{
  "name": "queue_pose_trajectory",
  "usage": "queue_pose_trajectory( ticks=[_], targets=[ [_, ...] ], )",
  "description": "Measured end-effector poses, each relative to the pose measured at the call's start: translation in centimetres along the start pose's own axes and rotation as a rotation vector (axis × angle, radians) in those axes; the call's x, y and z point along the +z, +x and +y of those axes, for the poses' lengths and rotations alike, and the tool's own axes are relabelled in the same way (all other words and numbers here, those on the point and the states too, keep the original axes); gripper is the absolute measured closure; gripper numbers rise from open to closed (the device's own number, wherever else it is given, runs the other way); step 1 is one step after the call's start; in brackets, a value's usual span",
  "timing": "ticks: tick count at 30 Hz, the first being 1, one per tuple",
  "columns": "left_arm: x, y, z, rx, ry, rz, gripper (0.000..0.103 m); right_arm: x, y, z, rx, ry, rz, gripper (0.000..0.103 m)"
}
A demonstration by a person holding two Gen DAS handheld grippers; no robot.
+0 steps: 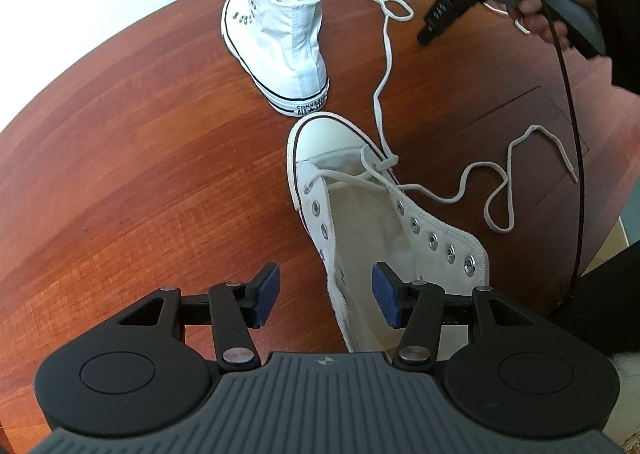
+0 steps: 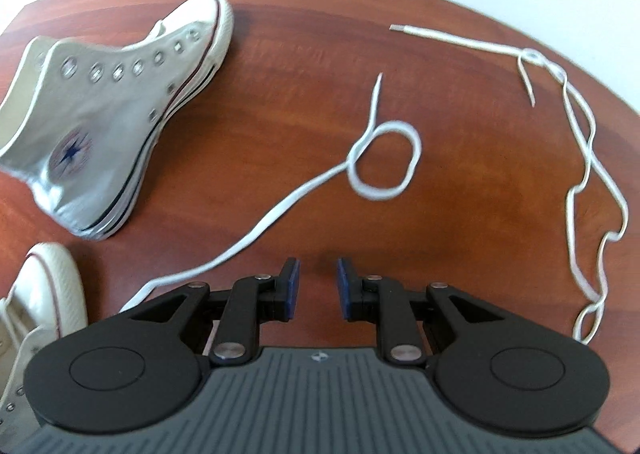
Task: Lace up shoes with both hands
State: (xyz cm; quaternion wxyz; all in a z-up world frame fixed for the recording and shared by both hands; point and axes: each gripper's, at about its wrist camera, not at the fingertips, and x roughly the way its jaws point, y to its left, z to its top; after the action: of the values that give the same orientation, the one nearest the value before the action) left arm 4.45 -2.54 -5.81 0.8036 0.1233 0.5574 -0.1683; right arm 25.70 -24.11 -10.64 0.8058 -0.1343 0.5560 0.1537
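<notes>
A white high-top shoe (image 1: 380, 222) lies toe-away just ahead of my left gripper (image 1: 326, 292). That gripper hovers open over the shoe's collar, and its pads press on nothing. A white lace (image 1: 384, 66) runs through the lowest eyelets. One end curls into a loop (image 2: 384, 164) and the other trails off to the right (image 1: 520, 158). The second white shoe (image 1: 280, 42) stands farther back, unlaced. A loose second lace (image 2: 580, 134) lies at the table's far right. My right gripper (image 2: 318, 282) hangs above bare wood near the looped lace, its jaws narrowly apart with nothing between them.
The red-brown wooden table (image 1: 140, 174) has a rounded far edge. A rectangular hatch (image 1: 540, 126) is set into it on the right. A hand (image 1: 548, 10) holds the right gripper, and a black cable (image 1: 570, 142) hangs from it.
</notes>
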Motion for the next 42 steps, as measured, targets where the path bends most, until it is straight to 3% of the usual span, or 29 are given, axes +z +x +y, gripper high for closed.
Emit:
queue_pose_trajectory(
  ticks=[17,28,36,37,40,42],
  targets=[
    [0.5,0.3,-0.4,0.04,-0.053,0.039,0.049,5.8,3.0,-3.2,-0.001,0.038,-0.058,0.082],
    [0.8,0.6,-0.1,0.054,-0.083,0.057,0.049,7.2,3.8,-3.2,-0.022,0.04,-0.162,0.081],
    [1.2,0.6,0.2,0.061,-0.084,0.058,0.049,7.5,5.2,-3.5,-0.036,0.039,-0.149,0.082],
    [1.2,0.6,0.2,0.061,-0.084,0.058,0.049,7.5,5.2,-3.5,-0.034,0.04,-0.148,0.082],
    [1.2,0.5,0.2,0.058,-0.085,0.055,0.049,7.5,5.4,-3.7,-0.024,0.043,-0.143,0.101],
    [1.3,0.4,0.3,0.056,-0.085,0.052,0.049,7.4,5.4,-3.8,-0.003,0.049,-0.136,0.101]
  ],
)
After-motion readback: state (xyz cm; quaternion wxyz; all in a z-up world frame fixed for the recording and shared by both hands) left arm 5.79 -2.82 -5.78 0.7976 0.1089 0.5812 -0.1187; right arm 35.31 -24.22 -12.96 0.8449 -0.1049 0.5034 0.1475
